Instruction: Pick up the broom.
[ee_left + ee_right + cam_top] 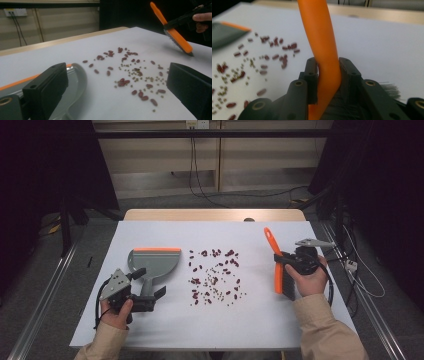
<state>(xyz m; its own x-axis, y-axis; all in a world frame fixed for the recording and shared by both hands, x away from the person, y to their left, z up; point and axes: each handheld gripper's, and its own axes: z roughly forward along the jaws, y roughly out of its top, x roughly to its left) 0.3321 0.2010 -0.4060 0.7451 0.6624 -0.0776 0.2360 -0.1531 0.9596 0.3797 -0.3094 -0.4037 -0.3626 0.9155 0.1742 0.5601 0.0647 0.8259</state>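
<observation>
Two grippers, one tool each. R gripper (328, 77): jaws pinched tight on the orange brush (274, 261) at the neck where handle meets head, pads flat against both sides, so a firm grip with no slack showing. Held that way prob. so the bristles (390, 89) hang free below the jaws and the handle sticks up and away toward the table's far side. In the high view the brush is off the sheet, at the right side of the table, well apart from the beans (215, 277). R hand wraps the gripper body from below, forearm coming in from bottom right, wrist roughly level.

L gripper (145, 292): jaws wide apart, astride the grey handle of the dustpan (154, 262); in the left gripper view the pads stand well clear of it, so nothing gripped yet. Pan lies flat on the white sheet (165, 325), orange lip turned to the table's far side, just left of the bean scatter. My guess: it's parked there as the catch spot, w/ brush to sweep the beans leftward into it once the pan is turned. L hand low near the front edge, gripper pointing fwd & slightly right, forearm in from bottom left.

Beans: dark red ones plus small greenish ones, loose mid-table betw. pan and brush.
</observation>
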